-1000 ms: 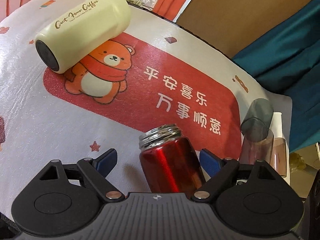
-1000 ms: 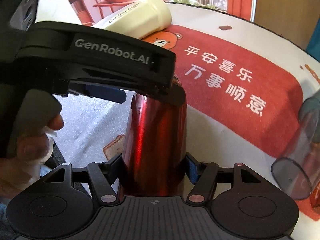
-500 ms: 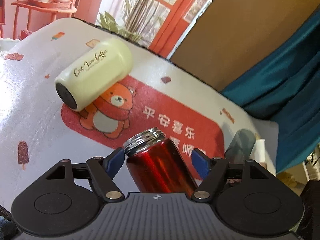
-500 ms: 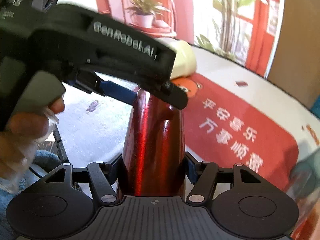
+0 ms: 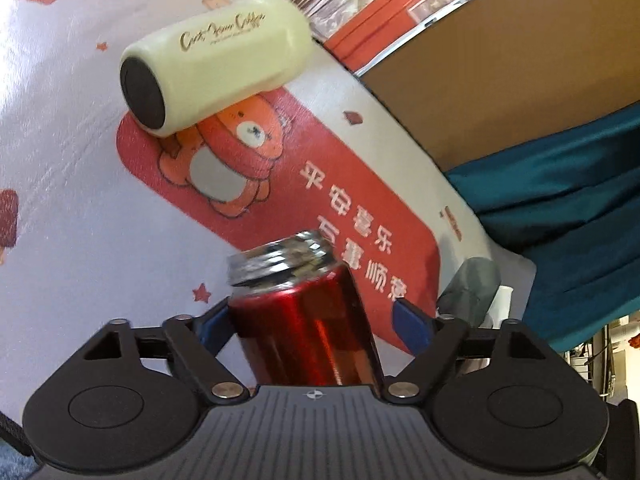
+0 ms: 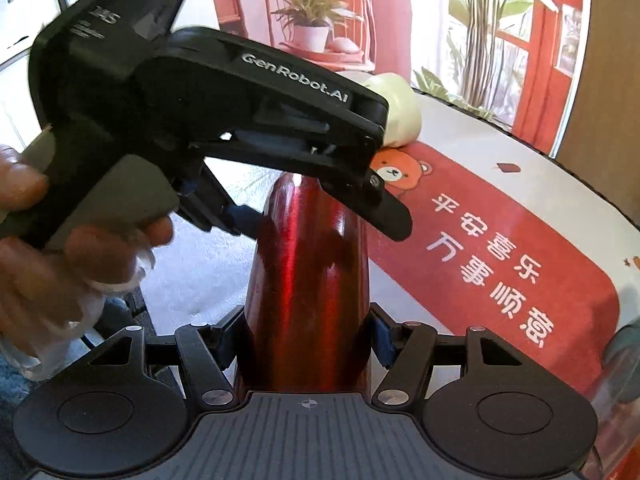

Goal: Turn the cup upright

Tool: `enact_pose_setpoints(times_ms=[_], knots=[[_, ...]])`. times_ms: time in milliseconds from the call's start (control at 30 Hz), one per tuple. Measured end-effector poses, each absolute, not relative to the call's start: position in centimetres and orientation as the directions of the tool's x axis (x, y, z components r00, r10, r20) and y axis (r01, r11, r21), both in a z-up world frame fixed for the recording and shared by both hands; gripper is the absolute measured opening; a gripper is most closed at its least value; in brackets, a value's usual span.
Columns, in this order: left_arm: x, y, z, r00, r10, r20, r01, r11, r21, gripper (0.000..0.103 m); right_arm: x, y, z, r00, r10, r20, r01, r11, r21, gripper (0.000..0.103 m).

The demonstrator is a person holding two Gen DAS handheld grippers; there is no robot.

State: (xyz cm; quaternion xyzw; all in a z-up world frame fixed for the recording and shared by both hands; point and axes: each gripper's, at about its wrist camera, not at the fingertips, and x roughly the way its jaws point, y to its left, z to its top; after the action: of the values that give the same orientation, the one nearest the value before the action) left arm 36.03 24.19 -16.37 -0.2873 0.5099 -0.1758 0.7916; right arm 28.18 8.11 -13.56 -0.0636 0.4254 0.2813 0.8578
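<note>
1. Change against the frame a second ago, left wrist view: the left gripper (image 5: 312, 318) then stood wide of the red cup (image 5: 304, 332) with clear gaps on both sides. Now its left blue pad touches the cup wall, while the right pad stands just off it.
2. Change, same view: the cup's threaded steel mouth (image 5: 282, 258) now leans to the left of the picture, and the scene behind has shifted and blurred.
3. Change, right wrist view: the left gripper (image 6: 256, 216) now reaches in from higher, and more of the far wall with a potted plant (image 6: 312, 20) shows. The grip on the cup looks unchanged.
4. Right gripper (image 6: 302, 338): closed on the lower body of the red cup (image 6: 308, 280), both blue pads pressed to its sides.
5. Left gripper: partly closed about the cup's upper end, one pad in contact; a firm hold is not confirmed.
6. Position of the cup: between both sets of fingers, near the centre of each view, above the white and red printed table mat (image 5: 80, 200). Whether its base touches the mat cannot be seen.
7. Also present: a cream tumbler (image 5: 216, 64) lying on its side on the mat, well apart from the cup, and grey translucent cups (image 5: 472, 288) near the mat's right edge.
</note>
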Motion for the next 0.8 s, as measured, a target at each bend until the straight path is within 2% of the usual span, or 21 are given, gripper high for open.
enact_pose_setpoints(times_ms=[67,100,267,467,800], knots=[[36.1,24.6,-15.9,0.433,-0.588,-0.683,-0.004,0.757,-0.654,0.066,28.4,7.7,-13.6,0.486,0.420,-0.766,-0.529,0.840,0.125,0.059],[36.1,24.6,-15.4,0.439,-0.604,-0.665,0.022,0.747,-0.664,0.065,28.4,7.4,-13.6,0.491,0.418,-0.765,-0.528,0.841,0.120,0.059],[35.5,23.1,-12.3,0.491,-0.572,-0.658,0.133,0.795,-0.592,0.066,28.5,7.0,-12.5,0.530,0.415,-0.739,-0.545,0.835,0.078,0.059],[34.0,22.1,-7.9,0.564,-0.577,-0.590,0.248,0.800,-0.546,0.065,29.2,6.3,-10.9,0.581,0.421,-0.697,-0.551,0.834,0.044,0.059],[33.6,20.3,-6.1,0.603,-0.564,-0.563,0.292,0.814,-0.502,0.066,30.4,6.0,-11.1,0.664,0.398,-0.633,-0.513,0.858,0.002,0.059]])
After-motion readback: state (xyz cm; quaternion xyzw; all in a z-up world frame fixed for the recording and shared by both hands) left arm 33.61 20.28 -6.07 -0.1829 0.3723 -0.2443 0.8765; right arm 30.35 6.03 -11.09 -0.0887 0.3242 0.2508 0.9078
